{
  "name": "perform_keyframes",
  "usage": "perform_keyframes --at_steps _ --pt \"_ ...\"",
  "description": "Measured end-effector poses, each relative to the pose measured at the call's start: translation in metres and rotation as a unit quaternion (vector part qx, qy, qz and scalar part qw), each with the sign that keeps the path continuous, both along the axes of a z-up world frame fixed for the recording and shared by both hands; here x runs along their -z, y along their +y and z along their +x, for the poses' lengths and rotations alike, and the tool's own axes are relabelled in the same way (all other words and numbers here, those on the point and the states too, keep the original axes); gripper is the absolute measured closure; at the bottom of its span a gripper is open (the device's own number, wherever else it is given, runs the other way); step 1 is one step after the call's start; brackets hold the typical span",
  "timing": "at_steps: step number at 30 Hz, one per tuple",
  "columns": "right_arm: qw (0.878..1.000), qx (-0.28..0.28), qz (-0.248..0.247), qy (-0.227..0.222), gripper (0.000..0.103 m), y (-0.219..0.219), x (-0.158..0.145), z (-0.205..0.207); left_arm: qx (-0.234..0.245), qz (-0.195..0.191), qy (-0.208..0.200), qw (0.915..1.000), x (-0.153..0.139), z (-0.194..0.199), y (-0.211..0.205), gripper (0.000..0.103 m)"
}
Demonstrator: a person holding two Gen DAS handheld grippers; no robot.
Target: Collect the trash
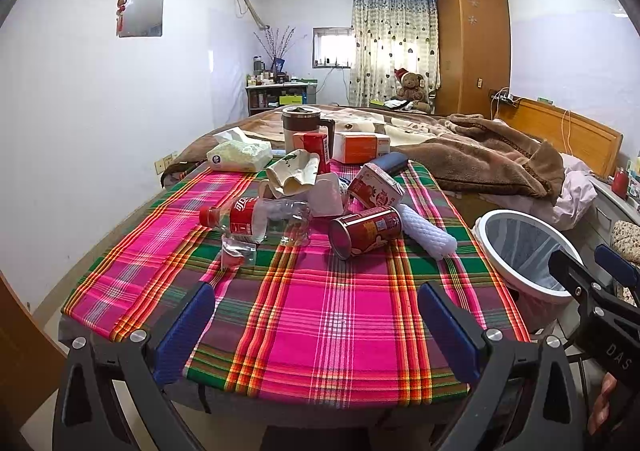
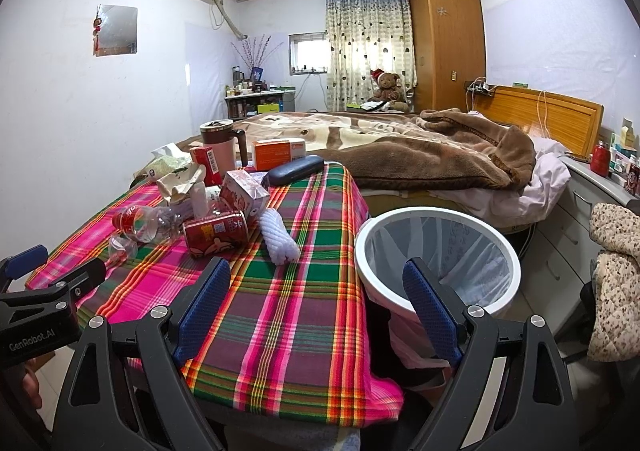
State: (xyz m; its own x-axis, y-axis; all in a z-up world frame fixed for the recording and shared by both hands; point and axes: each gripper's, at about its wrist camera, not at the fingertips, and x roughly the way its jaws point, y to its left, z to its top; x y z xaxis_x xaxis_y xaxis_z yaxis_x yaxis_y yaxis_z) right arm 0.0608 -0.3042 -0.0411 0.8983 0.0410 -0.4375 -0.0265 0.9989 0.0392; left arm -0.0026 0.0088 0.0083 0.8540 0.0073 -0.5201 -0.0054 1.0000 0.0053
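Trash lies in a heap at the far part of a table with a plaid cloth (image 1: 320,315): a red can (image 1: 366,231) on its side, a crushed clear bottle (image 1: 256,217) with a red label, a white foam net (image 1: 426,231), a red-white carton (image 1: 376,187), a crumpled paper cup (image 1: 294,171). The can (image 2: 216,233) and the foam net (image 2: 278,237) also show in the right wrist view. A white bin (image 2: 436,257) with a liner stands right of the table. My left gripper (image 1: 316,315) is open and empty over the near cloth. My right gripper (image 2: 316,295) is open and empty at the table's right edge beside the bin.
A mug (image 1: 302,127), an orange-white box (image 1: 362,147), a tissue pack (image 1: 238,155) and a dark blue case (image 2: 296,169) sit at the table's far end. A bed with a brown blanket (image 2: 420,155) lies behind. A bedside cabinet (image 2: 592,191) stands at right.
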Motion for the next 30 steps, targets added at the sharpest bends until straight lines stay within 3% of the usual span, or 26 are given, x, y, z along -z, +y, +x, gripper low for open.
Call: perform_keyframes --at_steps 19,30 --pt "1.000 -0.003 -0.007 0.005 0.013 0.005 0.003 0.006 -0.003 -0.005 0.004 1.0000 0.002 0.003 0.004 0.000" --pt "1.000 -0.022 -0.014 0.013 0.013 0.014 0.014 0.037 -0.020 -0.026 0.029 0.9990 0.021 0.035 0.041 0.000"
